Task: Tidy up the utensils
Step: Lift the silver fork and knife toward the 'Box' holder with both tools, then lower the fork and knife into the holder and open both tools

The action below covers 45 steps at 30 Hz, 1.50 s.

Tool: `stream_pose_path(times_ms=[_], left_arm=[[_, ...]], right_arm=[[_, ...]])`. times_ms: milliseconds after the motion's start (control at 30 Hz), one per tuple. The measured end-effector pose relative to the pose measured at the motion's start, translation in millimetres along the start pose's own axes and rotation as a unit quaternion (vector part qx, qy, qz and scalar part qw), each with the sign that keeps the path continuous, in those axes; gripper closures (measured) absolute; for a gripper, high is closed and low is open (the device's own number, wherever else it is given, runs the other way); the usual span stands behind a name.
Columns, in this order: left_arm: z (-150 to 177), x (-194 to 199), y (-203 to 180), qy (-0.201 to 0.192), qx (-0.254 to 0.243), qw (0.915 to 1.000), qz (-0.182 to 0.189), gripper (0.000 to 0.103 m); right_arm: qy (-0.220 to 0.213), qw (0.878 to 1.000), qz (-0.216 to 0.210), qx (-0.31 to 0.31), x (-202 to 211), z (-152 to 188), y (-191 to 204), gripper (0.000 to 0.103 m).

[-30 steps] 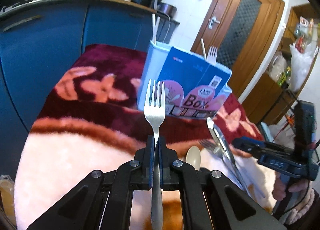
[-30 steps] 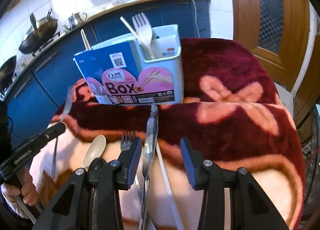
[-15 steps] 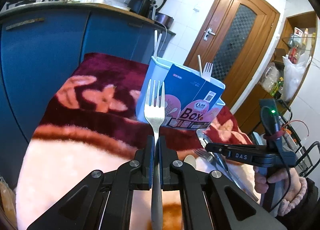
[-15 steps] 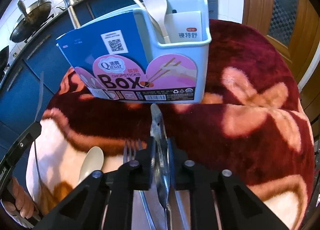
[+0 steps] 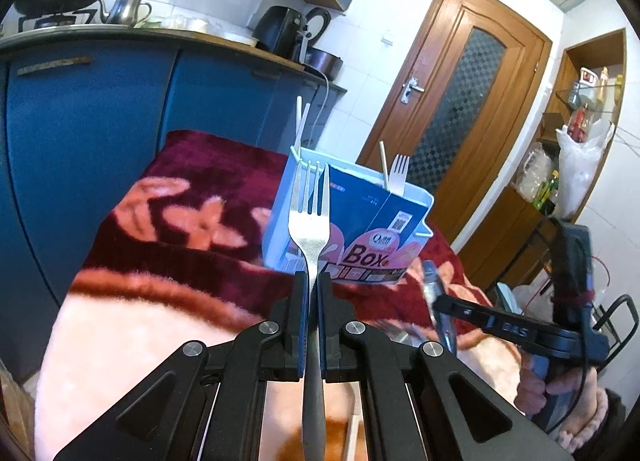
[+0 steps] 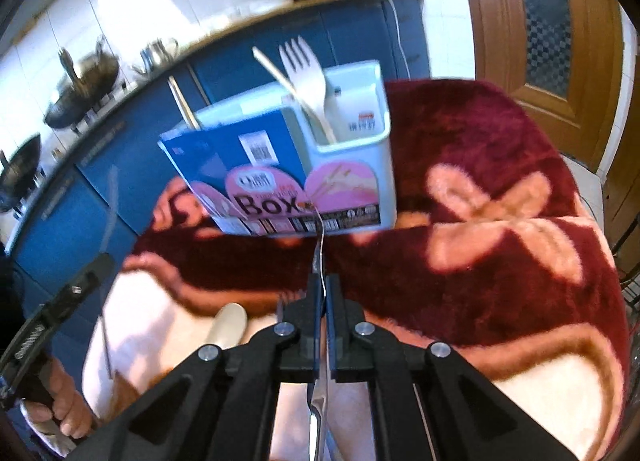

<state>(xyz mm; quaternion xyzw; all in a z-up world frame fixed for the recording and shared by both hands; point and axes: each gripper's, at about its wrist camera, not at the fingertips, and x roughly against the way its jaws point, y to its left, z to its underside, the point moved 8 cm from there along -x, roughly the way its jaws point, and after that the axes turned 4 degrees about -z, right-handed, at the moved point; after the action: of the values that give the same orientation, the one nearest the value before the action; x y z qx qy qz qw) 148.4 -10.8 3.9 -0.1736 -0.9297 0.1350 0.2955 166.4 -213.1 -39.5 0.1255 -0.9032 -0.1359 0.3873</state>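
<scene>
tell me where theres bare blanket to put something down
Bare blanket runs right of the box to the table edge, and left of it toward the cabinets. In front of the box it is crowded: a spoon and the grippers.

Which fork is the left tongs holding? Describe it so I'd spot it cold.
On the red blanket stands a blue box. In front of it the left tongs grip a fork, tines up. It is metal; the other fork, inside the box, is pale plastic.
</scene>
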Motion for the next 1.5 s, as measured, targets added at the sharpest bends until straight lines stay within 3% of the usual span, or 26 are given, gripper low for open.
stream_pose_path(times_ms=[400, 633, 867, 1133, 1500], left_arm=[[-30.6, -3.2, -17.3, -0.035, -0.003, 0.9994, -0.001, 0.099], [-69.2, -9.8, -26.1, -0.086, -0.009, 0.9963, -0.004, 0.099], [-108.0, -20.0, -31.2, -0.137, -0.008, 0.9905, -0.013, 0.099], [-153.2, -34.2, -32.0, -0.221, -0.011, 0.974, -0.049, 0.099], [-139.2, -78.9, -26.4, -0.241, -0.004, 0.9648, -0.107, 0.099]], right_arm=[[-0.158, 0.987, 0.007, 0.022, 64.9, -27.4, 15.3, 0.1], [-0.219, 0.975, 0.019, 0.033, 85.5, -42.9, 12.3, 0.1], [-0.24, 0.97, 0.021, 0.032, 91.8, -50.4, 3.7, 0.1], [-0.248, 0.968, 0.019, 0.027, 94.6, -55.2, -4.0, 0.1], [-0.261, 0.964, 0.026, 0.034, 101.3, -62.9, -8.8, 0.1]])
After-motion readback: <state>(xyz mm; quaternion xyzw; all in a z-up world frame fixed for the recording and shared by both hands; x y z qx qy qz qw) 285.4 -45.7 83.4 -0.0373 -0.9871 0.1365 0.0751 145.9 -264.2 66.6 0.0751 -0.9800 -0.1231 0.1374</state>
